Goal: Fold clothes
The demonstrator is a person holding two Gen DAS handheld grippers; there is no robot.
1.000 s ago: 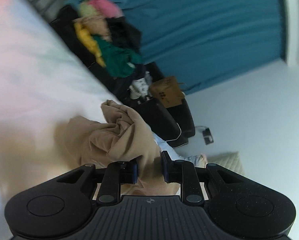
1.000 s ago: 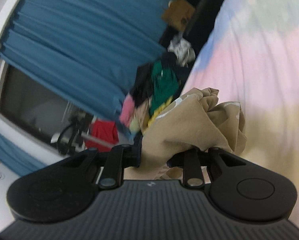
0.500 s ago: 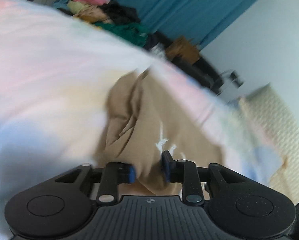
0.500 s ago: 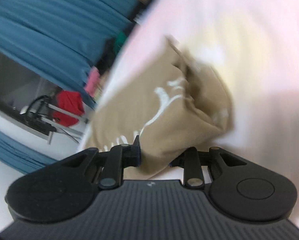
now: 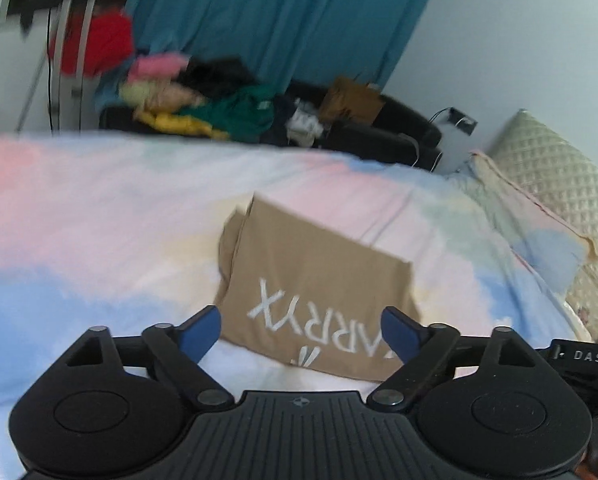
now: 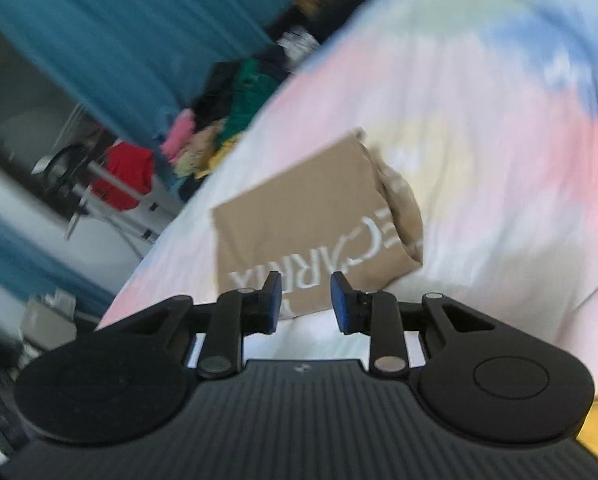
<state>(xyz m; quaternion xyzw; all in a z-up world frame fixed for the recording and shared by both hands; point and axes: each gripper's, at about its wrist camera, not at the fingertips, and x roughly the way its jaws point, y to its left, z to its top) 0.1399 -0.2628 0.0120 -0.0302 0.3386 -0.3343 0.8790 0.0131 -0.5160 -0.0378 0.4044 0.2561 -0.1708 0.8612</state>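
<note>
The tan shirt point(image 5: 311, 292) is lying folded on the bed point(image 5: 99, 216), at twelve o'clock. Left gripper point(image 5: 301, 330) and right gripper point(image 6: 304, 302) have just been opening, both empty. Its bunched edge risks springing loose.

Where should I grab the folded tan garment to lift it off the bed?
Probably the near edge of the tan garment, coming in low from the grippers' side: it lies flat on the bedspread, and the bunched folds sit on its far side.

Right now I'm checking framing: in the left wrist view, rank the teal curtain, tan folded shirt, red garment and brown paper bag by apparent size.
1. teal curtain
2. tan folded shirt, enlarged by nearness
3. red garment
4. brown paper bag
</note>
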